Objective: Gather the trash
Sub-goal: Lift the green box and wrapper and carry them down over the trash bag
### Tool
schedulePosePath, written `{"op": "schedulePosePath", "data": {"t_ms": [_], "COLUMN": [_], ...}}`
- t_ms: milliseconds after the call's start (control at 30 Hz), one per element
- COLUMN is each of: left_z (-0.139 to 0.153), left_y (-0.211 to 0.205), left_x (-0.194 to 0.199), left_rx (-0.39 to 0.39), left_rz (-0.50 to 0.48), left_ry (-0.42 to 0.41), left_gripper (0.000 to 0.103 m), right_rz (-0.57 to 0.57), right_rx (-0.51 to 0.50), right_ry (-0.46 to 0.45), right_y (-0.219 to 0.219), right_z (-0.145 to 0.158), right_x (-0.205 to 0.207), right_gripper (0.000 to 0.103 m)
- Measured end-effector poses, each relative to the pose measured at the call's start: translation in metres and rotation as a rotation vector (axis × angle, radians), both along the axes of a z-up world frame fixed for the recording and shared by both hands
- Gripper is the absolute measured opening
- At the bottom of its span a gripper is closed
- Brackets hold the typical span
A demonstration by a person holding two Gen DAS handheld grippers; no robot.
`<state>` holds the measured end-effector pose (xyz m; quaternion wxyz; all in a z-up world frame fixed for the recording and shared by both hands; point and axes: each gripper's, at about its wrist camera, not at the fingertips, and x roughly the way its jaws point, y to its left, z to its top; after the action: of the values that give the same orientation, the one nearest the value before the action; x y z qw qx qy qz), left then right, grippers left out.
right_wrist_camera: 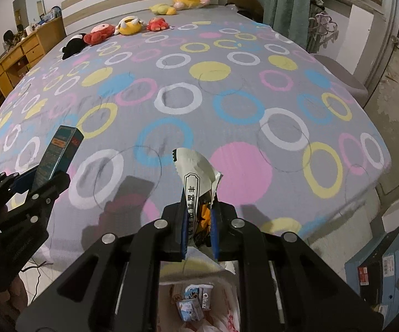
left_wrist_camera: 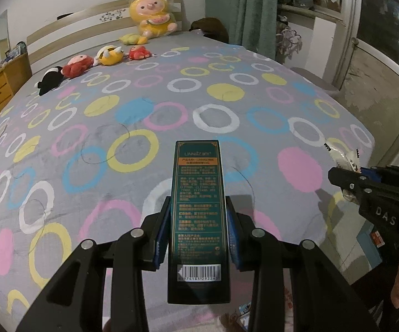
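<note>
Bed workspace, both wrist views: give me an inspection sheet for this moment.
Surface: bedspread grey with coloured rings, long hairs on it.
Job's things: dark green box in left claw; white snack wrapper in right claw; trash bag below, wrappers inside.
Clutter: plush toys along headboard.
Grippers: both shut on trash, held above the bed.
Cables: thin black cable on floor.
Surroundings: wooden dresser, green curtain, boxes on floor.
</note>
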<state>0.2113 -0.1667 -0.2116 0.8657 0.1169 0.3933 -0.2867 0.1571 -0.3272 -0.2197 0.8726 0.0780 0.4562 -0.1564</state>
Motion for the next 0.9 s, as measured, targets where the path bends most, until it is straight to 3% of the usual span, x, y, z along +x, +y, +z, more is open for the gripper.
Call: {"op": "schedulePosePath", "data": {"t_ms": [400,900], "left_z": [-0.009,-0.06], "left_y": [-0.005,-0.008], "left_x": [-0.05,-0.124], "left_rx": [0.019,0.067], "left_rz": [-0.122,-0.182], "left_ry": [0.023,0.167], "left_gripper": [0.035,0.035], "right_rz": [-0.014,-0.015], "right_rx": [-0.029,0.004], "right_ry": [-0.002,0.069], "right_y": [0.017,0.022], "right_z": [0.001,-0.043], "right_x": [-0.053,-0.116], "right_gripper": [0.013,0.013]}}
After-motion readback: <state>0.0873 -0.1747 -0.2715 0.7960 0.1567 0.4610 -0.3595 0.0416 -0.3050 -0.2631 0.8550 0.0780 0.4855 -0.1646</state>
